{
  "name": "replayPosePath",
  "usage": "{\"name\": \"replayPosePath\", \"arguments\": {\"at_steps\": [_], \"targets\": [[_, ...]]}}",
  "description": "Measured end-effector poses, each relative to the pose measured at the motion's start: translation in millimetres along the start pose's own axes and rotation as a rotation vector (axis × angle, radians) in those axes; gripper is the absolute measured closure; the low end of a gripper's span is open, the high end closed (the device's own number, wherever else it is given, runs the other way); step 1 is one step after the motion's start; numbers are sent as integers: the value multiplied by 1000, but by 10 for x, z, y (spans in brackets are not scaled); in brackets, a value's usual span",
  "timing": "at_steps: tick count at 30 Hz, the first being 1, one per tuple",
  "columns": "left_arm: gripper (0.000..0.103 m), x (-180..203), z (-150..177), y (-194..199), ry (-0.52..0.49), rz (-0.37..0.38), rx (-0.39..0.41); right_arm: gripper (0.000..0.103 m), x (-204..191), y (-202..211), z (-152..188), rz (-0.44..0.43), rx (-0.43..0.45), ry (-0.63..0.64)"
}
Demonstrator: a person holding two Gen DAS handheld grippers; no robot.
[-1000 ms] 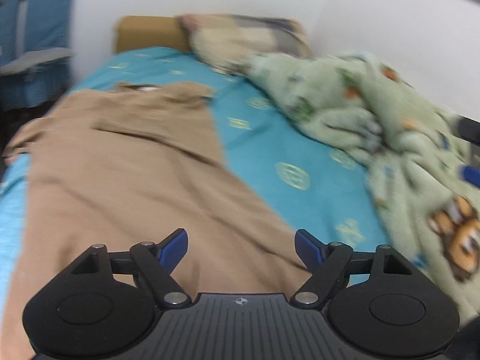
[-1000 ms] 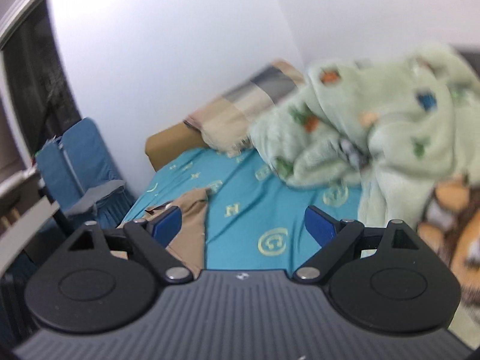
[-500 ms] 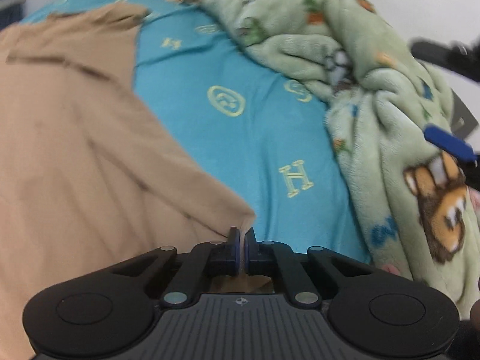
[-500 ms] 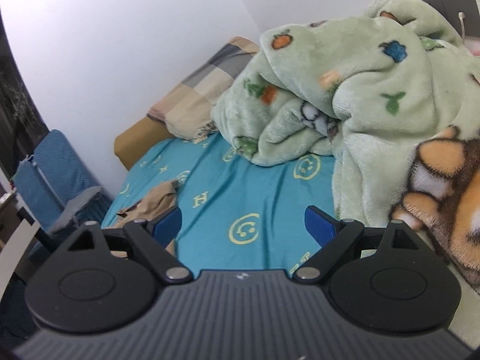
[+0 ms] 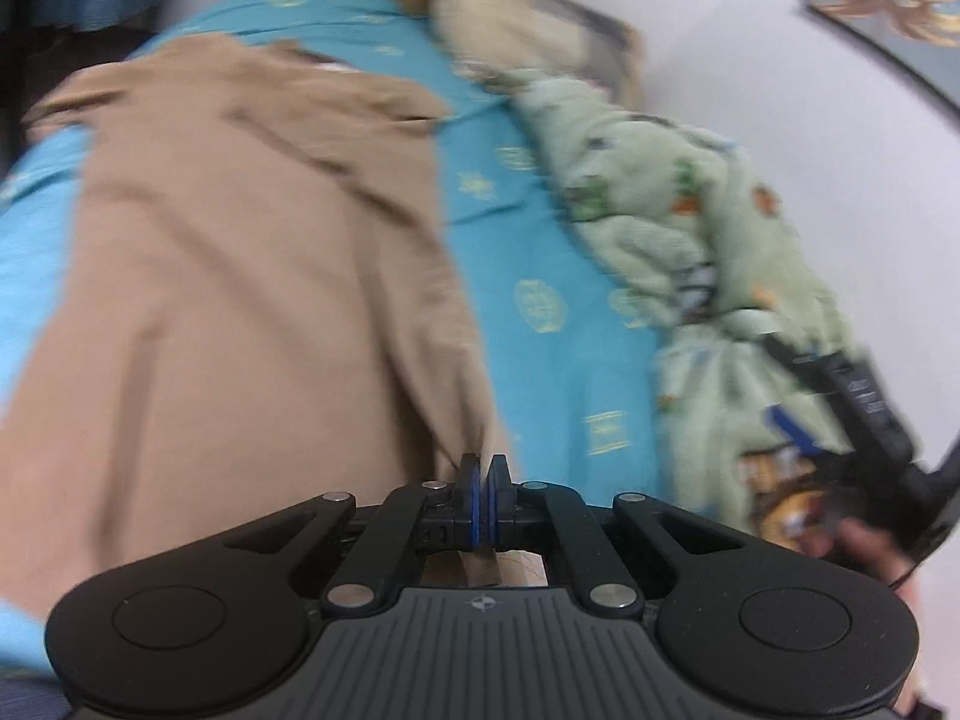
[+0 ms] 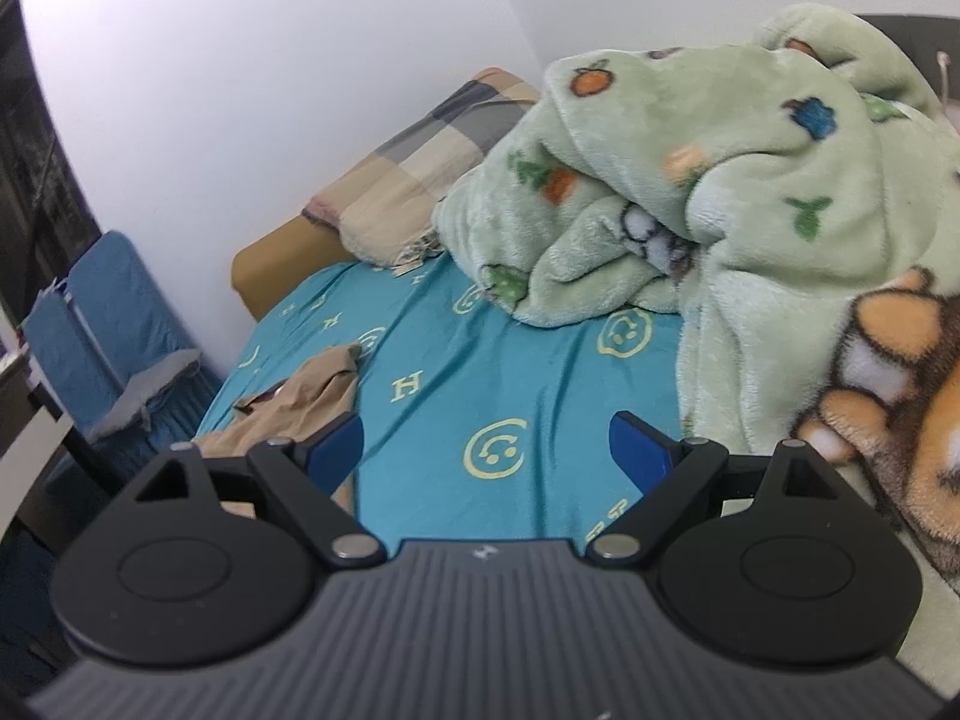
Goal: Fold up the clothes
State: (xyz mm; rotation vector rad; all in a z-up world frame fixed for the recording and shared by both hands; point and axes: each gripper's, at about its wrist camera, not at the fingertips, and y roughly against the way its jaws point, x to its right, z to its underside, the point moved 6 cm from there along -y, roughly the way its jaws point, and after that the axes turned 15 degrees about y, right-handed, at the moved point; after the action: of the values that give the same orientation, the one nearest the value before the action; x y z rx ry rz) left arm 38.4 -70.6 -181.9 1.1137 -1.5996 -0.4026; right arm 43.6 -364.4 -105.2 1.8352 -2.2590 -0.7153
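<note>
The step in hand looks like the first fold of the tan garment (image 5: 240, 276), which fills the left and centre of the left wrist view, spread flat on the turquoise bedsheet (image 5: 540, 372). The left gripper (image 5: 482, 480) is pinched tight on the garment's near right edge at the lower centre of that frame, cloth caught between the blue pads.

The right gripper (image 6: 486, 450) hangs above bare sheet with its jaws spread wide and nothing between them; in its view only the garment's far end (image 6: 312, 396) shows at the lower left.

The next move probably calls for the pinched edge to be carried leftward over the garment, while the free gripper takes a second point on the same edge.

Room is tight on the right: the heaped green fleece blanket (image 6: 750, 192) crowds the sheet. A checked pillow (image 6: 420, 162) lies at the upper centre.
</note>
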Motion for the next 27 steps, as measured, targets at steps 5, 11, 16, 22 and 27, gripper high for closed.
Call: {"name": "replayPosePath", "arguments": {"at_steps": [5, 11, 16, 22, 27], "targets": [[100, -446, 26, -8, 7, -131, -33, 13, -190, -7, 28, -21, -20, 77], [69, -298, -86, 177, -94, -82, 66, 13, -451, 116, 30, -53, 11, 195], [36, -3, -84, 356, -261, -67, 254, 13, -606, 178, 19, -123, 54, 211], [11, 127, -93, 445, -244, -96, 376, 13, -757, 127, 62, -172, 67, 230], [6, 100, -108, 561, -194, -133, 388, 13, -910, 100, 130, -198, 50, 229]]}}
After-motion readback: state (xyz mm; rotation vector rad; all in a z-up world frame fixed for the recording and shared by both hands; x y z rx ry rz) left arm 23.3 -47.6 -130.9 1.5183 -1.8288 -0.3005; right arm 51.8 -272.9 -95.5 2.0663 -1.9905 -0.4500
